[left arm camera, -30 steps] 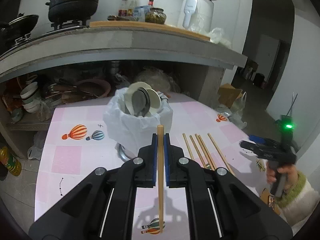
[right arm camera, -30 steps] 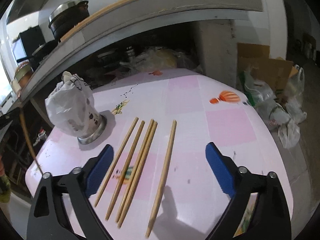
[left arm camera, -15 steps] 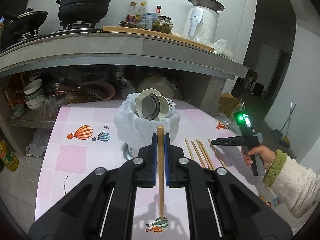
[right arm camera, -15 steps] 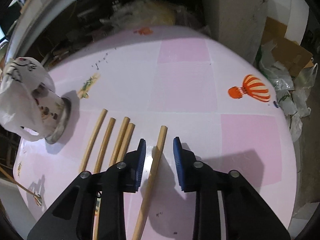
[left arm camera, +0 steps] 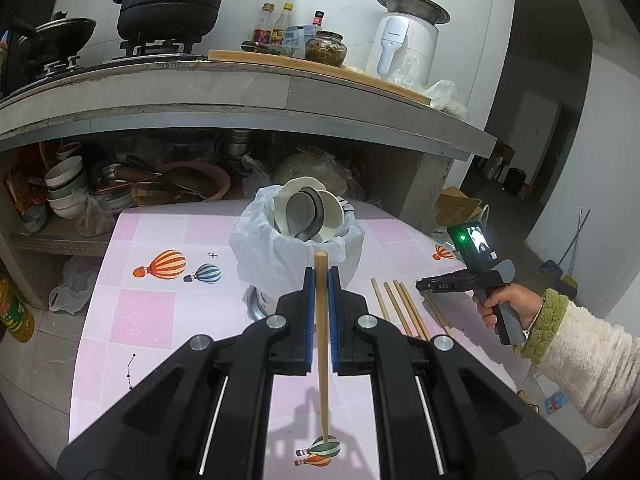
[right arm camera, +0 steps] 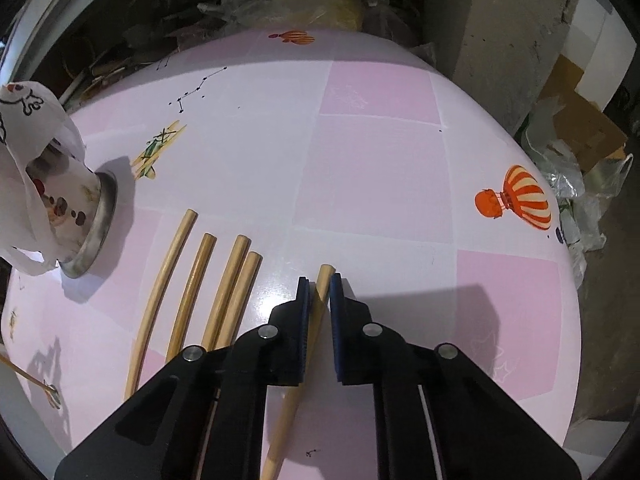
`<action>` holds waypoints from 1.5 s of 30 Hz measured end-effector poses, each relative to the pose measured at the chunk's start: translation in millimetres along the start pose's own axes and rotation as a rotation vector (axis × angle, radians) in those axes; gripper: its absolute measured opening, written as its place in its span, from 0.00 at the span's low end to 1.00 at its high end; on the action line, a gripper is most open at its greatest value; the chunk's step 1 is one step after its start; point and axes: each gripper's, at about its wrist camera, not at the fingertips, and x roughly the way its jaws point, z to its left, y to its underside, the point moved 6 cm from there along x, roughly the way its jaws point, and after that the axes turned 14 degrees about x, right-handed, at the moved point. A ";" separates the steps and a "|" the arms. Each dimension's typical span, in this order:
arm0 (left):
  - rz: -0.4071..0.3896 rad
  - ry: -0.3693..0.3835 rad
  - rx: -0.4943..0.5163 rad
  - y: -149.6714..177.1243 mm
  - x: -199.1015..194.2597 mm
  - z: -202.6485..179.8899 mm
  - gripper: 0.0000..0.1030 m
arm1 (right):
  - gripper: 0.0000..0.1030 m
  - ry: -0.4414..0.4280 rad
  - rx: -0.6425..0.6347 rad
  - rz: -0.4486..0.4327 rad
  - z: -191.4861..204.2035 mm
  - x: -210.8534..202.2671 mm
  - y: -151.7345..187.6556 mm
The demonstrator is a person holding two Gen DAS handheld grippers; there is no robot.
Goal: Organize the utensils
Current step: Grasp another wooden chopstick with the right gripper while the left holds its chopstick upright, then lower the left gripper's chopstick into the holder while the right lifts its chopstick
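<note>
Over the table (right arm camera: 380, 168), your right hand-held gripper (right arm camera: 319, 286) was closing around a chopstick (right arm camera: 322, 280); your left hand-held gripper (left arm camera: 320, 276) clamped another chopstick (left arm camera: 321, 320).

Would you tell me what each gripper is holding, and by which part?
The left gripper clamps a chopstick just below its upper end. The right gripper is closing on another chopstick near its far end, on the table.

The pink balloon-print tabletop (right arm camera: 380, 184) lies bare beyond and right of the row of four loose wooden chopsticks (right arm camera: 208, 292). At its left stands the bag-lined steel utensil holder (left arm camera: 296, 248) (spoons crowd its mouth). The grey concrete counter slab (left arm camera: 240, 100) overhangs the far edge.
</note>
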 end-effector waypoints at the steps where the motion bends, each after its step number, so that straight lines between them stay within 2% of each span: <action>1: -0.001 0.000 -0.001 -0.1 -0.1 0.0 0.05 | 0.09 -0.001 -0.001 0.001 0.0 -0.1 0.0; 8: 0.000 -0.001 -0.003 0.7 0.7 0.6 0.05 | 0.07 -0.040 0.014 -0.029 0.9 -15.2 -1.2; 19: -0.009 -0.004 0.017 0.5 -3.0 -7.4 0.05 | 0.07 -0.174 0.008 -0.267 10.1 -131.1 6.5; 23: -0.014 -0.004 0.024 0.9 -6.7 -9.8 0.05 | 0.07 -0.196 -0.011 -0.352 8.5 -174.0 18.1; 32: -0.031 -0.013 0.032 0.6 -18.0 -12.5 0.05 | 0.07 -0.229 -0.032 -0.474 0.8 -241.7 41.9; 39: -0.082 -0.030 0.043 -16.3 -37.3 -14.0 0.05 | 0.07 -0.277 -0.044 -0.552 5.9 -279.7 49.7; 45: -0.153 -0.031 0.057 -51.0 -58.0 -13.6 0.05 | 0.07 -0.328 -0.053 -0.592 15.8 -296.8 44.5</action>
